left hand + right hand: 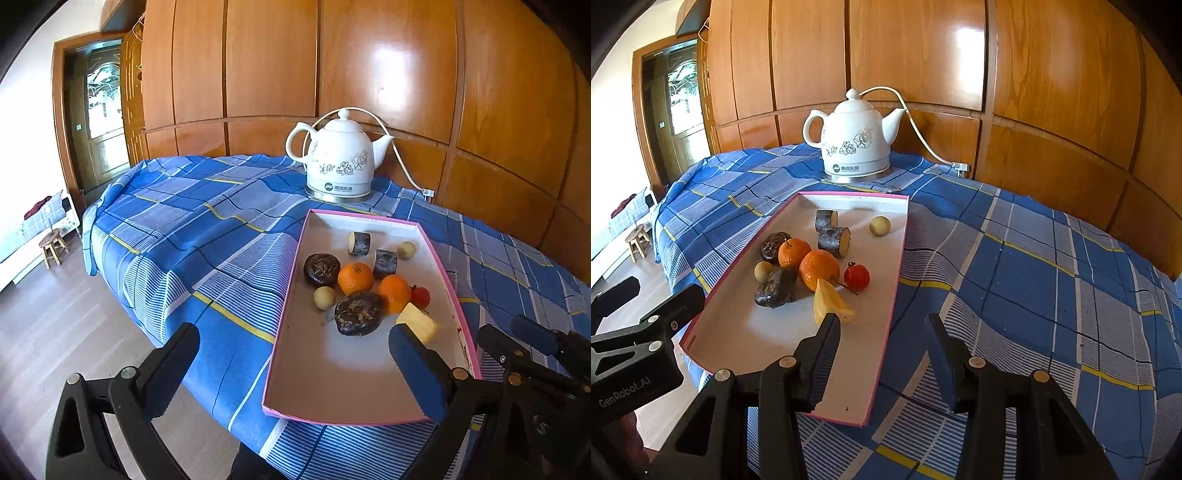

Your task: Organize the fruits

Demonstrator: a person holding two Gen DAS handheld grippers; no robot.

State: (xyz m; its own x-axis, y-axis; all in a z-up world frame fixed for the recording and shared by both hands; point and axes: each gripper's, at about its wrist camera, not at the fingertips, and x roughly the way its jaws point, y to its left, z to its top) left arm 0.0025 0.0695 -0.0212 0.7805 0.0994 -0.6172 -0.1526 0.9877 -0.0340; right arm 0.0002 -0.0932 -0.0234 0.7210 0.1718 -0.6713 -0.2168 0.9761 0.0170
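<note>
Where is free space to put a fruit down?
Free: the near end of the tray, before the yellow wedge, and the cloth right of the tray. Crowded: the tray's middle, around the oranges.

A: Where does the left wrist camera sit?

B: Low at the near left corner of the table [207, 221], looking forward and down along its own fingers, with the pink-rimmed tray [291, 266] close on its right.

A: And the right wrist camera?

B: Just right of the tray [900, 258], tilted down the same way. Both share the tray, the white kettle [855, 142] behind it and the wooden wall [923, 55]; each also catches the other gripper at its edge.
</note>
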